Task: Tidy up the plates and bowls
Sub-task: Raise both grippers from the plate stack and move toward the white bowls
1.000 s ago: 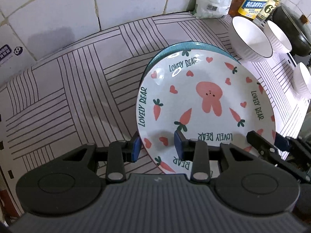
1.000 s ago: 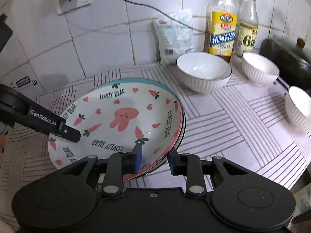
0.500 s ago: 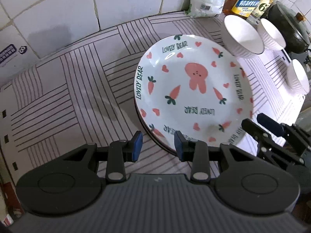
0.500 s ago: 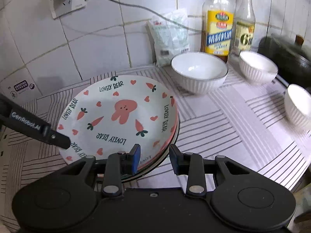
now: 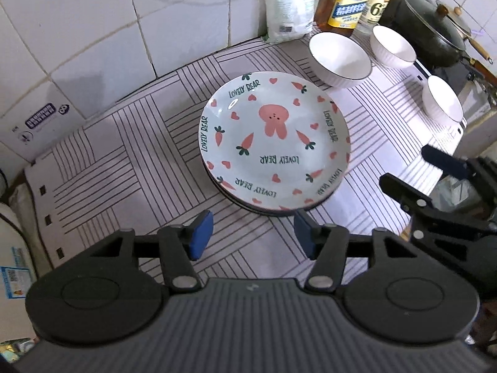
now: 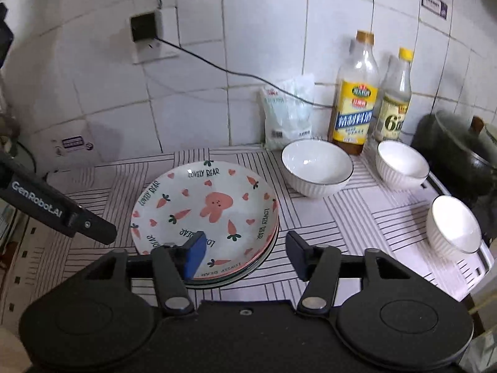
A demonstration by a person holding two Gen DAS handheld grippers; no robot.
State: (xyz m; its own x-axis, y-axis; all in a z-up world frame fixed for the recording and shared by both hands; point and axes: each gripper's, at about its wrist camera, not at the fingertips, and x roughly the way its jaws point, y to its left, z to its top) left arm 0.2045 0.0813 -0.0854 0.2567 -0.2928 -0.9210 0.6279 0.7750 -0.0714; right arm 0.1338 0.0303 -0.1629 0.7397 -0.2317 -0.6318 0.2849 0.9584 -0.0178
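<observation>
I have just opened both jaws; left gripper (image 5: 253, 237) and right gripper (image 6: 245, 256) hold nothing; rabbit plate (image 5: 275, 141) released onto stack; three bowls (image 6: 316, 168) beside it remain.

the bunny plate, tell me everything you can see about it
The bunny plate is a round, shallow, glossy dish that looks ceramic, pale with a pink rabbit in the middle, carrots, hearts and "LOVELY BEAR" lettering around the rim. It lies flat and right side up on top of a stack of other plates, whose pink, green and dark edges peek out beneath. The stack rests on the striped mat. Nothing lies in the plate and neither gripper touches it.
</observation>
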